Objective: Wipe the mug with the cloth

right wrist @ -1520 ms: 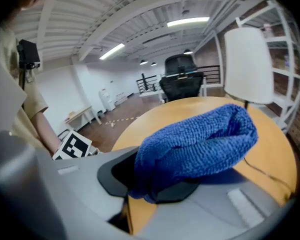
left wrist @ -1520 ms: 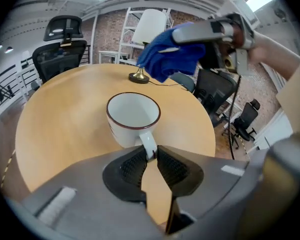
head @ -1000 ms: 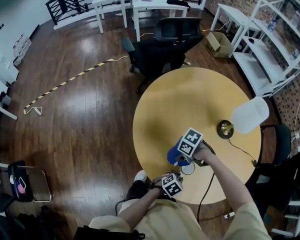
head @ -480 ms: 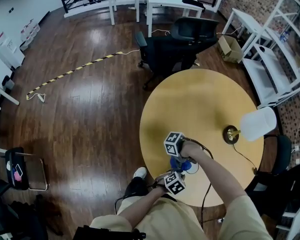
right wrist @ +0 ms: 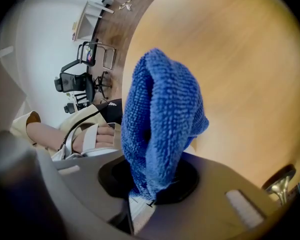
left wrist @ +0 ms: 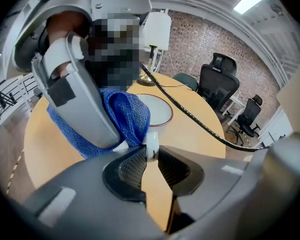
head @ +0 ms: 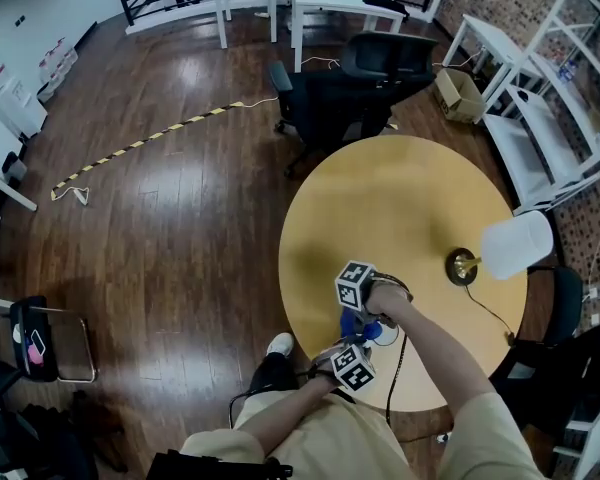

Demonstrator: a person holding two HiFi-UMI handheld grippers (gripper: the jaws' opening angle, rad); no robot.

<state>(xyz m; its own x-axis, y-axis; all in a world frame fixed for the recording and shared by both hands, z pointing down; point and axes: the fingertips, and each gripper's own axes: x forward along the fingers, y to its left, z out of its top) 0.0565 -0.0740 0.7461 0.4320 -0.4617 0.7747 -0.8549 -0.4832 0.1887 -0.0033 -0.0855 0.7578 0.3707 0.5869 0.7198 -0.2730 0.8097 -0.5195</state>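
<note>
- While the left gripper [head: 361, 360] steadies the mug [head: 380, 335], the head view shows the right gripper [head: 354, 304] bringing a blue cloth [head: 350, 323] against it. This looks like the wiping step itself, under way. Both tools work close together over the near edge of a round, smooth, yellow wooden table [head: 400, 208].
- Left gripper view: the jaws stand almost together, and their ribbed dark pads pinch a thin, glossy white part of the mug [left wrist: 151, 148], most likely the handle. Just beyond the tips lies the mug's pale round mouth with a dark rim. The right gripper's grey body comes in from the upper left, and the cloth [left wrist: 127, 116] is bunched between it and the mug, touching the white part by the left tips.
- Right gripper view: the jaws are clamped on the cloth [right wrist: 160, 114], a thick, nubbly microfibre folded into a soft rounded wad that stands up out of the pads and hides most of what lies ahead. A sliver of white shows just under the tips, probably the mug.
- Next move, as a judgement: rub the wad around the mug's wall and rim while the left grip stays firm. The glazed handle could slip or twist between the pads if pressed hard.
</note>
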